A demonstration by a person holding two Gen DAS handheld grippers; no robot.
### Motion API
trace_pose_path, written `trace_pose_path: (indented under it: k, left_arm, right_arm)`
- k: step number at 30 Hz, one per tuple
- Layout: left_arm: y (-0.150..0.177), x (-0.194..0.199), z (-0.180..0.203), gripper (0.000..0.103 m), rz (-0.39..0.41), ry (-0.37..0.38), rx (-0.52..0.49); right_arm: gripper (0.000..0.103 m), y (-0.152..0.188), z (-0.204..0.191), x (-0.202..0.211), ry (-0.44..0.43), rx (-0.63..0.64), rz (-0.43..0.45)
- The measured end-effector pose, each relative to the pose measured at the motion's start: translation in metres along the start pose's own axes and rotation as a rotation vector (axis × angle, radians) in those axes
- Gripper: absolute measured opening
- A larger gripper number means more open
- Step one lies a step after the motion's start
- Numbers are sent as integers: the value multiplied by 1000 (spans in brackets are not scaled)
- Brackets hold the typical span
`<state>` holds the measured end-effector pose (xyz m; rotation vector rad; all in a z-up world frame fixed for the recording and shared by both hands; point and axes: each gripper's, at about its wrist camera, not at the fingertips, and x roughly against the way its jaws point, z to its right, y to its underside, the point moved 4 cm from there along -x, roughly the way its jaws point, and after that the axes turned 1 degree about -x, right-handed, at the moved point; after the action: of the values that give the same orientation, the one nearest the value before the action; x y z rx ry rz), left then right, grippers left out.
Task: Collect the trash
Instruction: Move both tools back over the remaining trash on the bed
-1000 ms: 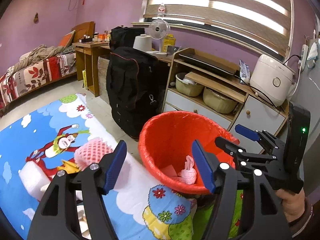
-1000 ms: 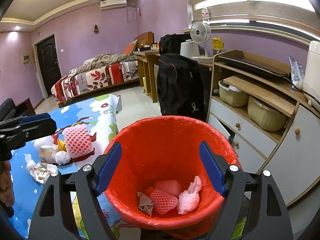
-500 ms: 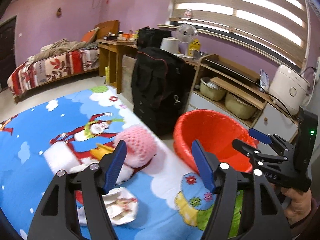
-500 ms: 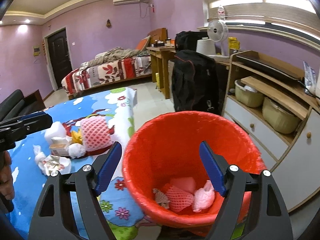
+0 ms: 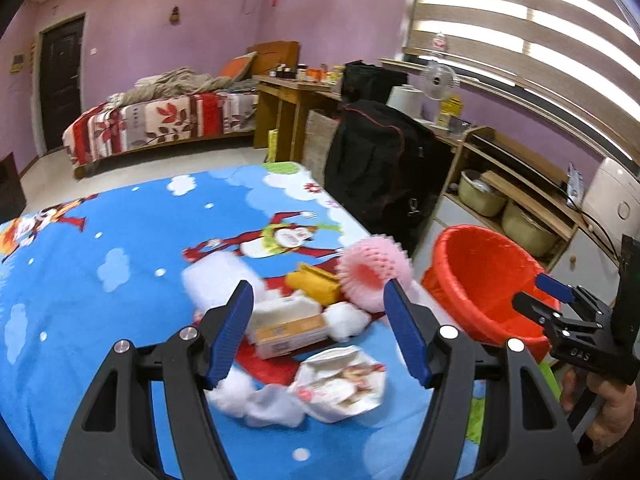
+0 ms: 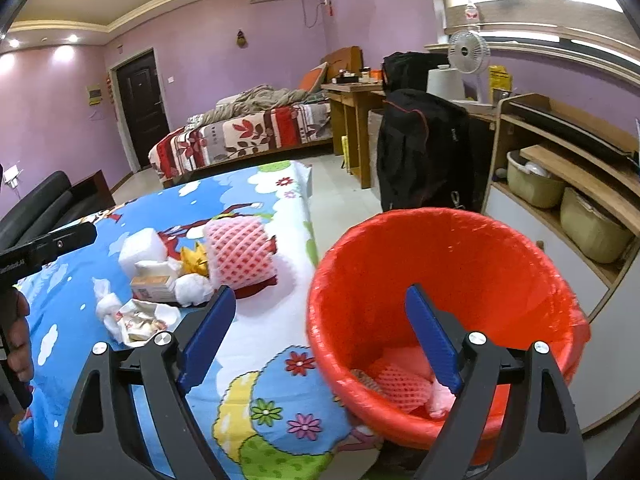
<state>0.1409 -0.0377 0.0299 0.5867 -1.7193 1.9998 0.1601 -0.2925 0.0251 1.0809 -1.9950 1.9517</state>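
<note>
1. As both wrist views show, the left gripper [image 5: 320, 332] and the right gripper [image 6: 320, 340] have their blue-padded jaws spread wide, and neither grips anything.
2. Nearest the left gripper on the cartoon-print blue cloth [image 5: 120, 248] lies a crumpled printed wrapper [image 5: 340, 380], with white tissue wads [image 5: 256, 400] touching it on its left side.
3. Just beyond the wrapper sits a small cardboard box [image 5: 288, 328] (orange and white faces), and a white wad [image 5: 346, 320] rests against its right end.
4. Behind these lie a white foam block [image 5: 220, 280], a yellow scrap [image 5: 314, 280] and a pink foam net [image 5: 374, 276]; the net is nearest the cloth's right edge.
5. The red-lined trash bin [image 6: 440, 264] stands just beside that edge of the cloth, below the right gripper.
6. Within the bin, the right wrist view shows a pink foam net piece [image 6: 396, 384] and pale pink wads at the bottom (partly hidden by the gripper's right finger).
7. Further back stand a black bag [image 5: 380, 168], a wooden shelf unit [image 6: 568, 168] holding two beige pots, and a white rice cooker [image 5: 612, 204].
8. Farthest are a bed with a floral cover [image 6: 248, 136] and a dark door [image 6: 140, 108].
</note>
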Motion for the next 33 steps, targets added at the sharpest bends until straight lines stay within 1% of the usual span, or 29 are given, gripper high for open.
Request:
trace_pose_path:
  k: [7, 14, 19, 28, 29, 31, 33]
  left_arm:
    - [13, 2, -22, 65, -18, -37, 28]
    - [39, -5, -40, 65, -70, -60, 55]
    - [49, -11, -51, 64, -96, -74, 72]
    - [68, -25, -57, 64, -169, -52, 102]
    - [69, -26, -57, 63, -175, -50, 105]
    - [72, -30, -58, 58, -192, -40, 111]
    - [75, -33, -60, 57, -206, -32, 119]
  right_arm:
    - [84, 7, -16, -8, -31, 9, -21]
    - [84, 14, -33, -15, -66, 29, -40]
    - [84, 19, -45, -19, -85, 38, -54]
    - [84, 25, -66, -24, -118, 67, -78]
    - [84, 26, -67, -25, -120, 69, -79]
    - [84, 27, -70, -27, -125, 72, -83]
    - [84, 28, -73, -28, -130, 77, -86]
